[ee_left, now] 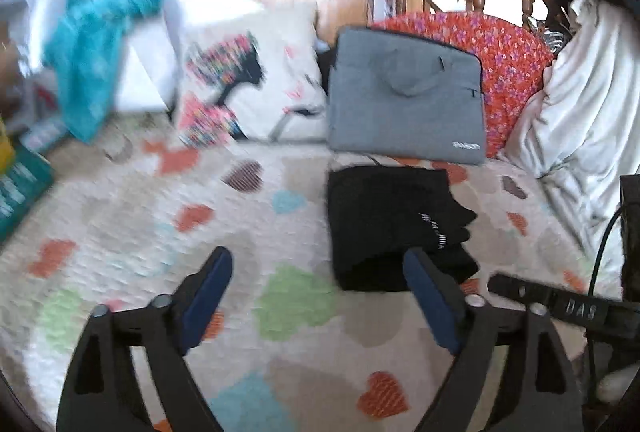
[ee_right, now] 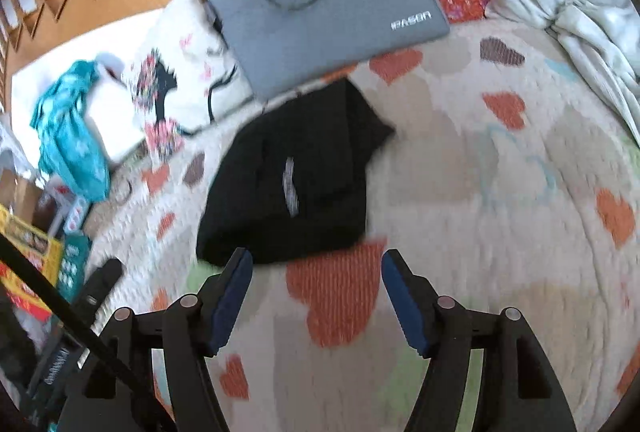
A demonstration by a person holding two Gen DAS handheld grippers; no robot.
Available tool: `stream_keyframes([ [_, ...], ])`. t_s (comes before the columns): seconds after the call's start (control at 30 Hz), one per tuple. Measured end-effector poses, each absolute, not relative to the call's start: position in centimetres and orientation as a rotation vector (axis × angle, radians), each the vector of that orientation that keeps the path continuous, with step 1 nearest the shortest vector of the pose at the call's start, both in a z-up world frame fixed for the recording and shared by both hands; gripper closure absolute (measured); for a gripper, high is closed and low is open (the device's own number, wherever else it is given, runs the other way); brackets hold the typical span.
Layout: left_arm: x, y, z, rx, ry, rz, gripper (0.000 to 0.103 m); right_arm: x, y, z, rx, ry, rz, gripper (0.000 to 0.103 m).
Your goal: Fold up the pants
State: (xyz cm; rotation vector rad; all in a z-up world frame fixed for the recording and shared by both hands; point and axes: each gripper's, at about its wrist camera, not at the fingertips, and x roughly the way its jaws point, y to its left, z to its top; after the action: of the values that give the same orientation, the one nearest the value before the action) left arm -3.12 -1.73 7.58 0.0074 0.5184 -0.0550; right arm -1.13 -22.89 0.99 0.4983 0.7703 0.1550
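Pants [ee_right: 296, 172], black and folded into a compact bundle, lie on the heart-patterned bedspread [ee_right: 480, 192] just below a grey laptop bag [ee_right: 320, 4] printed "IPASON"; their small white lettering is too blurred to read. The left gripper [ee_left: 320, 296] and right gripper [ee_right: 316, 292] both gape wide, holding nothing.
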Motion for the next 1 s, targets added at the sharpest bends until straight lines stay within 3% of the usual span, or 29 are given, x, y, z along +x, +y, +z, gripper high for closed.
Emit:
stream_keyframes([
  [0.1,-5.8,-0.9,8.6,0.028,0.448,0.015,0.0,-3.5,-21.1,0.6,0.441,0.775,0.165,0.031],
  [0.47,-5.9,2.0,6.1,-0.07,0.635,0.066,0.0,-7.5,-19.1,-0.7,0.372,0.781,0.131,0.031],
  [1.0,-4.6,-0.7,3.9,-0.054,0.743,-0.049,0.0,-6.2,-18.1,-1.3,0.293,0.776,0.104,0.028],
])
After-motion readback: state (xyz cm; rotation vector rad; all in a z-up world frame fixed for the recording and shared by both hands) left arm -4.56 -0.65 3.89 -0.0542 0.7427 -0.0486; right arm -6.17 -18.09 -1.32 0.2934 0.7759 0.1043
